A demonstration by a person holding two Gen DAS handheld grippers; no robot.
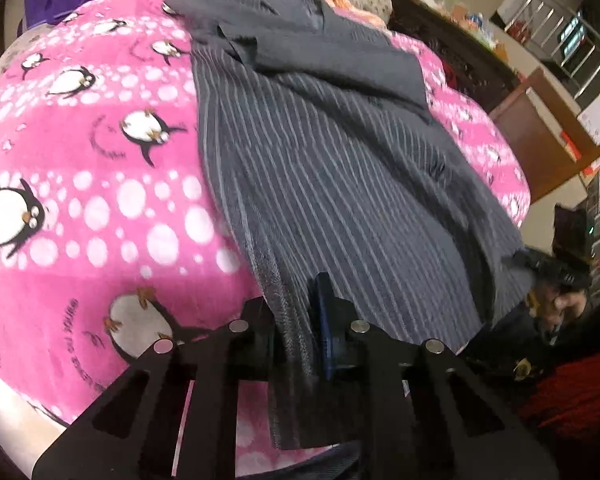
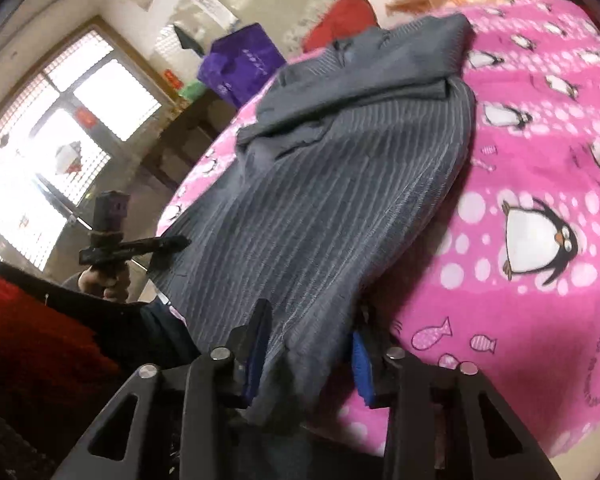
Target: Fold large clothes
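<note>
One dark grey striped garment (image 1: 340, 168) lies lengthwise on a pink penguin blanket (image 1: 80, 168), its near hem lifted, its far end (plain grey, folded over) well ahead of both jaws. The left gripper (image 1: 296, 332) is clenched on one hem corner, cloth running between its fingers. The right gripper (image 2: 308, 344) grasps the other corner, fabric bunched between its blue pads (image 2: 362, 364). Beyond the blanket sits a purple bag (image 2: 240, 64).

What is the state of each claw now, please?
Left claw: closed on the near hem of the striped garment.
Right claw: closed on the same garment's hem at its other corner.
</note>
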